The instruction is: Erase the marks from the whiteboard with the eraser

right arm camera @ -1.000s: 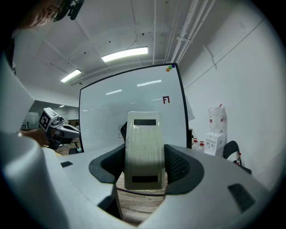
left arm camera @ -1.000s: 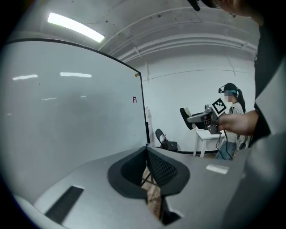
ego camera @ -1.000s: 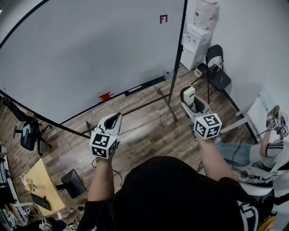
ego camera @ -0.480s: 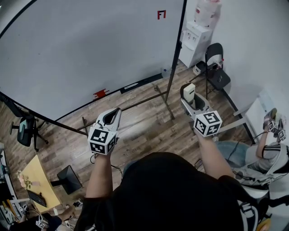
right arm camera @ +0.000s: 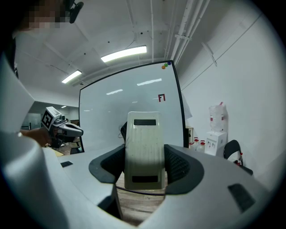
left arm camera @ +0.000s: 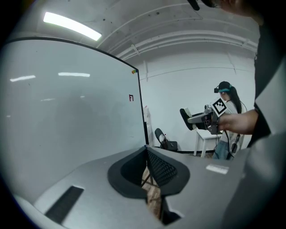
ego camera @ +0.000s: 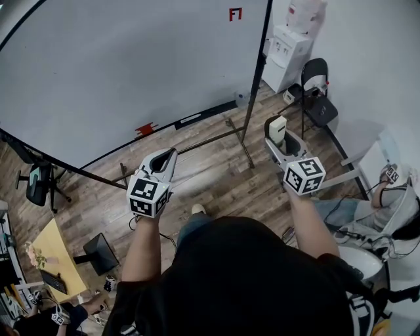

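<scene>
The big whiteboard (ego camera: 125, 72) stands ahead of me, with a small red mark (ego camera: 235, 14) near its top right corner. My right gripper (ego camera: 275, 134) is shut on a cream eraser (ego camera: 277, 128), held upright and well short of the board. In the right gripper view the eraser (right arm camera: 143, 143) fills the space between the jaws, with the red mark (right arm camera: 161, 97) above it. My left gripper (ego camera: 170, 156) is shut with nothing in it and points at the board's lower edge. The left gripper view shows the red mark (left arm camera: 131, 97) and the right gripper (left arm camera: 196, 118).
A red item (ego camera: 146, 129) lies on the board's tray. The board's stand legs (ego camera: 243, 141) cross the wood floor. A water dispenser (ego camera: 292, 39) and a black chair (ego camera: 318, 98) are to the right, and a person (ego camera: 394, 197) sits at the far right. A yellow table (ego camera: 56, 262) is at lower left.
The view has drifted slightly and a foot now shows on the floor below the grippers. Both grippers keep their places, the eraser still held in the right one.
</scene>
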### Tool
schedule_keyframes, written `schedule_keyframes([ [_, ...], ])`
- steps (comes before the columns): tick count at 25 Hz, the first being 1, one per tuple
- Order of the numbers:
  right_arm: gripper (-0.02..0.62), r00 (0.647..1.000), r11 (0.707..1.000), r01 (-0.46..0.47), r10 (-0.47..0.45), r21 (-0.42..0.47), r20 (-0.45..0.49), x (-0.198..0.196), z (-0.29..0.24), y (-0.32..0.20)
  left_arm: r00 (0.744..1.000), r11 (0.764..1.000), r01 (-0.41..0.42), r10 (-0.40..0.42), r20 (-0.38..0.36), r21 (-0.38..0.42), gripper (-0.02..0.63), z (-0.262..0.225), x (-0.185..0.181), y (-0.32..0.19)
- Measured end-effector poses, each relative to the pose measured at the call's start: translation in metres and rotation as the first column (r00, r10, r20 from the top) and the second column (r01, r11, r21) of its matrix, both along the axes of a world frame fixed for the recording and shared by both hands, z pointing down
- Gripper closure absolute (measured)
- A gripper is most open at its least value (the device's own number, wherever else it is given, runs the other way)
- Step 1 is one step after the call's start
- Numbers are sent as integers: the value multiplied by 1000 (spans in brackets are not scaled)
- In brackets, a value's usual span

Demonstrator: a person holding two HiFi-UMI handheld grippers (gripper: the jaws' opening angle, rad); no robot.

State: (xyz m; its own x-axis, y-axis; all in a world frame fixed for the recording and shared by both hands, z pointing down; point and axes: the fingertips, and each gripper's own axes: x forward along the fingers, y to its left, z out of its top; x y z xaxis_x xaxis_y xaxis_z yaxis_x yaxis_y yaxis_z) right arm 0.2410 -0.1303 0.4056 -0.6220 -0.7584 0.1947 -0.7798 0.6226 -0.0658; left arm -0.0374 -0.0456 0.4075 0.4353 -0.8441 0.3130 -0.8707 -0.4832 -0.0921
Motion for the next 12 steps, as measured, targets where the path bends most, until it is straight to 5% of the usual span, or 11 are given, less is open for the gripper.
schedule_keyframes([
  [12, 345, 999, 999, -35, 35, 1, -1, 10, 5, 3, 1000, 1000, -21, 21, -15, -5, 592, 10, 5, -4],
])
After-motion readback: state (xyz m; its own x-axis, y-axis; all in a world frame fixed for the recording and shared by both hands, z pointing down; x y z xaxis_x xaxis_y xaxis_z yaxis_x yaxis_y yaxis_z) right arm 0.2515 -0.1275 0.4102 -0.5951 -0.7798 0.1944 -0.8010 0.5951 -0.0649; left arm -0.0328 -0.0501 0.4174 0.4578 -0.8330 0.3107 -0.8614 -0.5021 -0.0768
